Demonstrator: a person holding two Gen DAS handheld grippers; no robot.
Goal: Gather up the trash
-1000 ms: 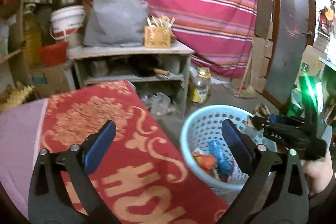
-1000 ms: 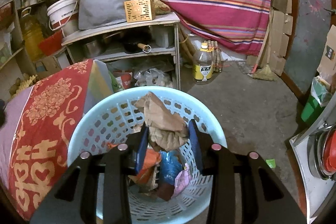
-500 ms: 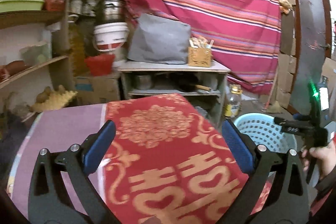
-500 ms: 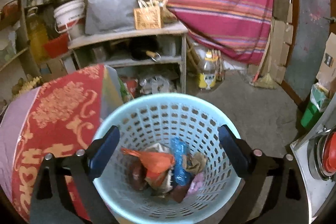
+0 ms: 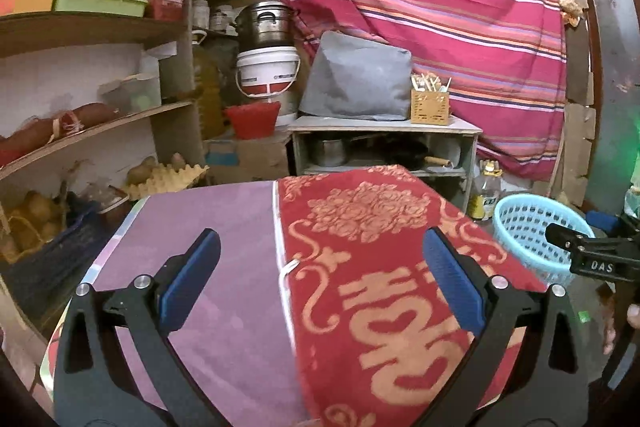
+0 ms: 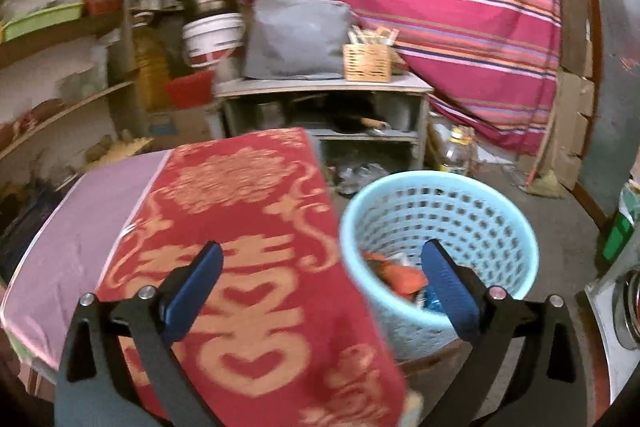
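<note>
The trash (image 6: 400,275), a blurred heap of orange and blue wrappers, lies in the bottom of the light blue basket (image 6: 472,211) on the floor beside the red-covered table (image 6: 248,227); only the right wrist view looks inside. The right gripper (image 6: 320,287) is opening, nothing between its jaws. The left gripper (image 5: 320,279) hangs spread and empty over the table, seeing just the basket's far wall.

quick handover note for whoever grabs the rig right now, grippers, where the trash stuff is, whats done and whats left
Left gripper: open, empty, over the red cloth.
Right gripper: jaws opening, nothing between them, above the cloth edge and blue basket.
Basket stands on the floor beside the covered table, with wrappers inside.
Done: some trash is binned.
Left: no loose trash shows on the cloth; check elsewhere.
</note>
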